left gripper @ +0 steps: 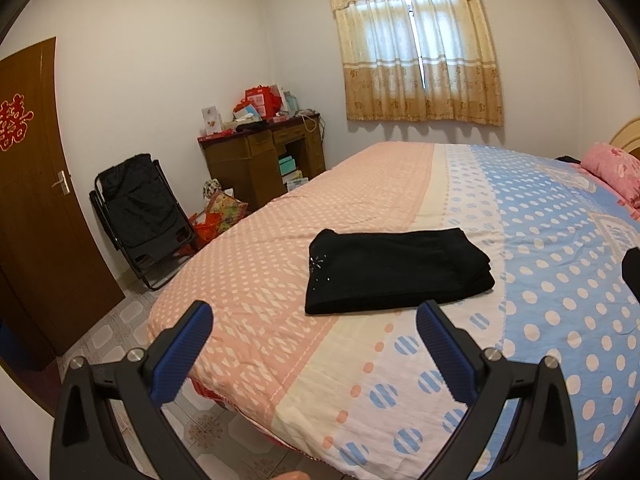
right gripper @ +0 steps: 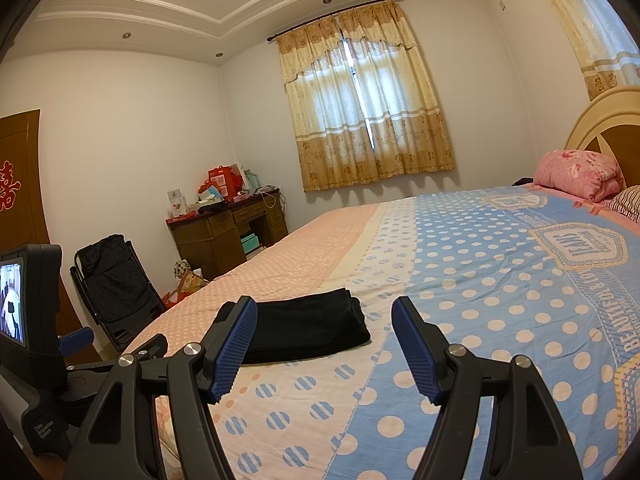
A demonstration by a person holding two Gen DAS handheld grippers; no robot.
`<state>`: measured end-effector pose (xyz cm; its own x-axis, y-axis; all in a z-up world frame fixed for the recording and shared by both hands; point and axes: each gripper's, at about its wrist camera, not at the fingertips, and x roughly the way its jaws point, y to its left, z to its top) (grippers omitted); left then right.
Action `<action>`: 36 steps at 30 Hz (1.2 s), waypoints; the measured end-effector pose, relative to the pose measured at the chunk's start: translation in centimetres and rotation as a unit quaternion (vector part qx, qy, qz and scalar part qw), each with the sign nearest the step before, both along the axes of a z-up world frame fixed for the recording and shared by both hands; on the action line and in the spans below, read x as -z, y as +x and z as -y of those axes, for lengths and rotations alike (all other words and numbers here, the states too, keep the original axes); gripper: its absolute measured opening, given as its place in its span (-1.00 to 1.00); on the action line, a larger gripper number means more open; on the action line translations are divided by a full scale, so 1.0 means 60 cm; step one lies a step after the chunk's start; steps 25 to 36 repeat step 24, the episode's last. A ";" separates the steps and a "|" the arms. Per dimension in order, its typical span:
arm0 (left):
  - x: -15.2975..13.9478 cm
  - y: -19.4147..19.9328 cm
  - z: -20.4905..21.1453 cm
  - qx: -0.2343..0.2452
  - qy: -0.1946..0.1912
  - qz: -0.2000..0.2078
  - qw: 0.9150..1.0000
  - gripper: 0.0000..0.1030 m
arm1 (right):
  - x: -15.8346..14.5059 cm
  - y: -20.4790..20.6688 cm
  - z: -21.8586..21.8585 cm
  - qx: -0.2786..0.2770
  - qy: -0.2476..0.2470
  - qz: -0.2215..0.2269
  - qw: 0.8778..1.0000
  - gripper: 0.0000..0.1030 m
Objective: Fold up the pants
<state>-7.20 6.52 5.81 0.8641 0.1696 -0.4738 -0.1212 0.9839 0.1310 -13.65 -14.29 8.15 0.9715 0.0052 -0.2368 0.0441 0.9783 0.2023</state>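
Both tongs stand spread with nothing between them: our left gripper (left gripper: 314, 316) hangs over the near edge of the bed (left gripper: 248, 264), and our right gripper (right gripper: 324, 314) does the same a little to the side, its blue pads (right gripper: 240, 332) clear of any cloth. And look at the pants (left gripper: 394, 270) — black, lying in a compact stack on the pink-dotted part of the cover, layered edges showing on the side toward the headboard, so we judge the fold as good as finished. From the right wrist view the pants (right gripper: 308, 330) sit just beyond the left-hand pad, apart from it. So what can go wrong now? Mostly us. If we go back in for a tidy-up and a pad catches only the top layer, we could drag that layer off and open the stack. The fabric looks soft and slack, so a push from the side might slide the whole bundle over the cover or bunch the cover under it. We also see the left gripper's body (right gripper: 36, 320) close beside our right one, so a quick swing could knock the two together. Beyond the bed, the folding chair (left gripper: 136, 216) and the cluttered desk (left gripper: 264, 152) are well apart from all this and pose no trouble.
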 end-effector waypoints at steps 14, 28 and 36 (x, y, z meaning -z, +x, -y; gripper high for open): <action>-0.005 0.004 -0.003 0.002 -0.002 -0.003 1.000 1.00 | 0.002 -0.001 0.000 0.001 -0.001 0.000 1.000 0.38; 0.008 0.026 -0.010 0.037 -0.059 -0.033 0.997 1.00 | -0.003 -0.005 0.015 0.035 -0.009 0.000 0.999 0.39; 0.008 0.026 -0.010 0.037 -0.059 -0.033 0.997 1.00 | -0.003 -0.005 0.015 0.035 -0.009 0.000 0.999 0.39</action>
